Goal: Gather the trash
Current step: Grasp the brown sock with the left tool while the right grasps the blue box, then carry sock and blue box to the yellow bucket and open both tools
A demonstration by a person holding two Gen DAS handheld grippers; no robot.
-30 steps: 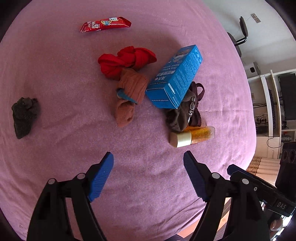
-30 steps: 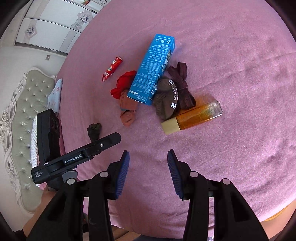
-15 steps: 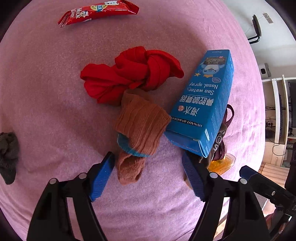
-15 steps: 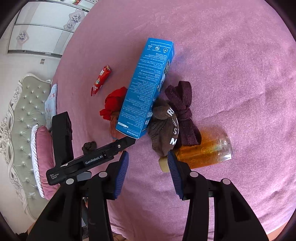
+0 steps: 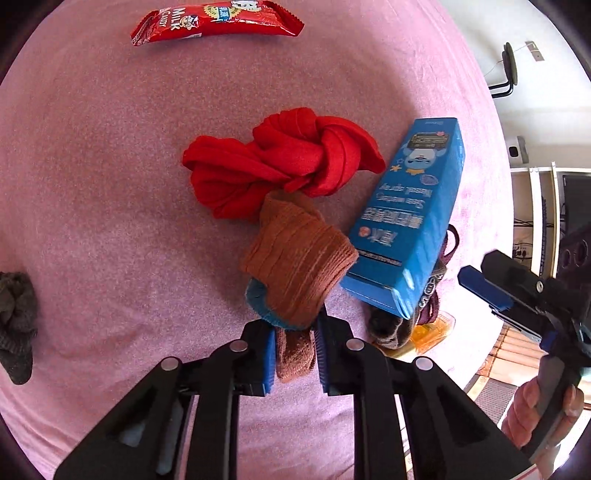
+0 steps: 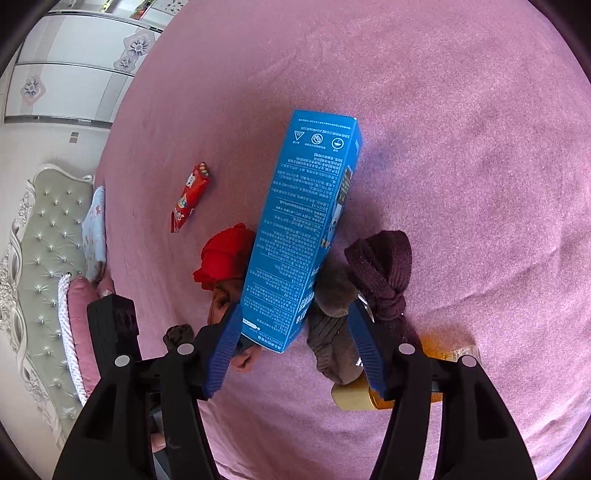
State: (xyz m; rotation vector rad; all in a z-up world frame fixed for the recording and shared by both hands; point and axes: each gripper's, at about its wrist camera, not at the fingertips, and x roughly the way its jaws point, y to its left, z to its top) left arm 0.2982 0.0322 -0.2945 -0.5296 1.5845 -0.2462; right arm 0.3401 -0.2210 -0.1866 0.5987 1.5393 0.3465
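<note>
Left wrist view: left gripper [image 5: 294, 354], spread wide a second ago, now clenched on brown sock [image 5: 299, 262] beside blue box [image 5: 410, 229] on pink bedspread [image 5: 110, 184], right gripper [image 6: 293, 354] spread astride box — sorting begun.

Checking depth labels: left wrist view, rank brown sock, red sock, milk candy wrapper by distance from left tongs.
1. brown sock: pinched between the left tongs.
2. red sock: just beyond, centre.
3. milk candy wrapper: farthest, top edge, left of centre.
</note>
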